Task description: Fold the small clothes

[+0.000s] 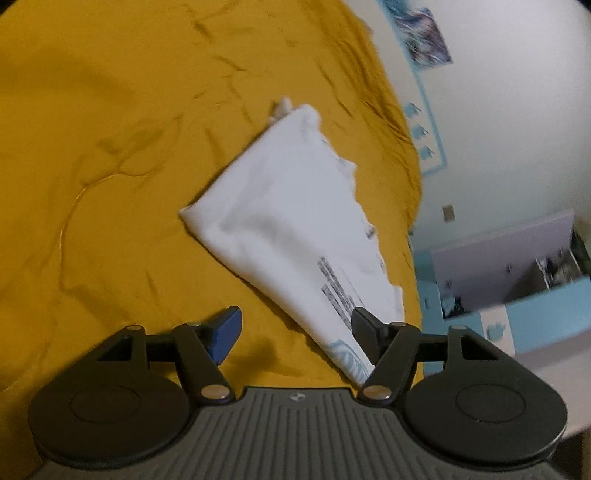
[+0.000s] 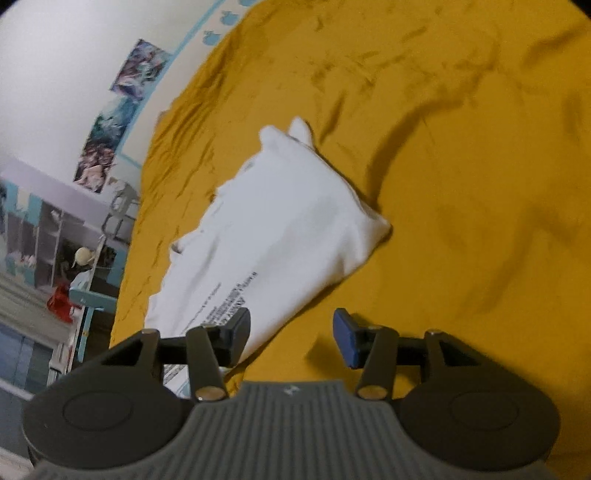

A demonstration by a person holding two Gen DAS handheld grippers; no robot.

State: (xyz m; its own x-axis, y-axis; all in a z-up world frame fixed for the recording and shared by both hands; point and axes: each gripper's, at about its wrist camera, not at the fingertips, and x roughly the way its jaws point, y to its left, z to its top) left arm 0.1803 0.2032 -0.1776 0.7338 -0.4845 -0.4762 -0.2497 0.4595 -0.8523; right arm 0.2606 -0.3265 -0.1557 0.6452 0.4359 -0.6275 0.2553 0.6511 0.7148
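Note:
A white garment with dark printed text (image 1: 288,218) lies partly folded and bunched on the mustard-yellow bedsheet (image 1: 110,155). It also shows in the right wrist view (image 2: 280,229). My left gripper (image 1: 295,338) is open and empty, held above the sheet, with its right finger over the garment's near end. My right gripper (image 2: 291,341) is open and empty, with its left finger over the garment's near printed end. Neither gripper holds the cloth.
The bed's edge (image 1: 413,206) drops off beside the garment toward a white wall with posters (image 1: 424,33). Blue and lilac shelving (image 1: 517,258) stands past the edge. It shows in the right wrist view (image 2: 44,236), with a red object (image 2: 59,302) below.

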